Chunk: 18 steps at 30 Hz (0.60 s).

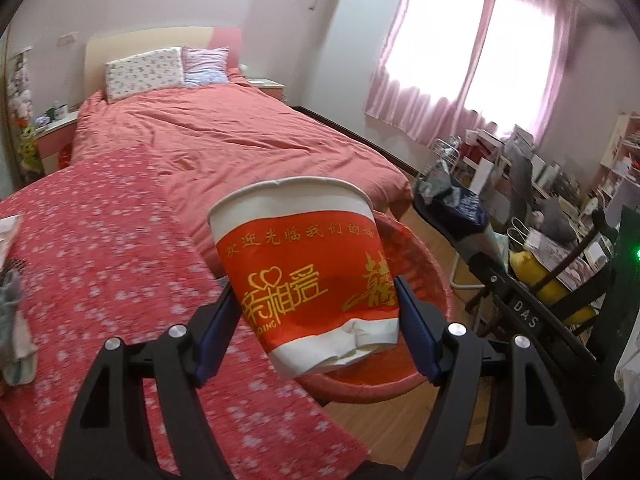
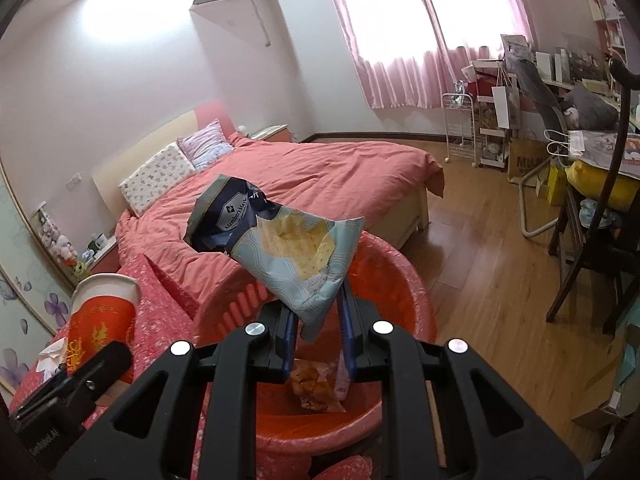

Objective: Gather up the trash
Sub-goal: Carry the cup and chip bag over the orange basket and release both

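The left hand-held gripper (image 1: 320, 320) is clamped on a crumpled red-and-white paper cup (image 1: 308, 272), near the red basin (image 1: 436, 280). The right hand-held gripper (image 2: 318, 320) pinches a snack bag (image 2: 280, 240) over that basin's far rim.

The paper cup (image 1: 308, 276) bears gold Chinese characters and "DING"; "DAS" marks the other gripper (image 1: 524, 314) at three o'clock; the snack bag (image 2: 276, 240) reads "Member's Mark"

Basin (image 2: 404, 276) mouth open above (one wrapper (image 2: 314, 384) inside), bed (image 2: 320, 176) behind.
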{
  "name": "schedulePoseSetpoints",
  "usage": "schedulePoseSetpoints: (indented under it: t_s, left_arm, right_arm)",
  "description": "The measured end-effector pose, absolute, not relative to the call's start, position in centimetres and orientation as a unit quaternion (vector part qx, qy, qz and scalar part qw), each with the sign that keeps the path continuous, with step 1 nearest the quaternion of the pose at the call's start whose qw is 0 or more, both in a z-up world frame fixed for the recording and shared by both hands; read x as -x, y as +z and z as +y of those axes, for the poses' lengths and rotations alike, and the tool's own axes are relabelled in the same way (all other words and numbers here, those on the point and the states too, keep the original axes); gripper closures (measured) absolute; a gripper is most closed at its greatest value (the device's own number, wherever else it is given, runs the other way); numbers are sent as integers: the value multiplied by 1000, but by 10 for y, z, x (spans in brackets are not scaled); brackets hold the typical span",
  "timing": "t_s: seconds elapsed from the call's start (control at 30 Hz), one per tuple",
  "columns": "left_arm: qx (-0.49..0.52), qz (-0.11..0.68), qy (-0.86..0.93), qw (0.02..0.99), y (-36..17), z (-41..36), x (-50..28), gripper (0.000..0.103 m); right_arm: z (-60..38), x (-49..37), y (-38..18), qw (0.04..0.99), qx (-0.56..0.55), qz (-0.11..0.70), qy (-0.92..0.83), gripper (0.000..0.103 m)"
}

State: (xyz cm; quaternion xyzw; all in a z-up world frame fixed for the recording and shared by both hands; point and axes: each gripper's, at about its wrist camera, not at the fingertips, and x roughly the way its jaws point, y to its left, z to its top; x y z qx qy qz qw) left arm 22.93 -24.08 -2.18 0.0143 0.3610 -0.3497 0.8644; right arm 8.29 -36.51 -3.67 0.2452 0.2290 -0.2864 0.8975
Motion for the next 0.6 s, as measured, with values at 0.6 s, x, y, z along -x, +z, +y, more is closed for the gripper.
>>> schedulePoseSetpoints:
  t_s: [0.6]
  left_arm:
    - [-20, 430, -339, 836, -72, -266, -263, 21]
  right_arm:
    - [-391, -96, -60, 880, -293, 278, -250, 53]
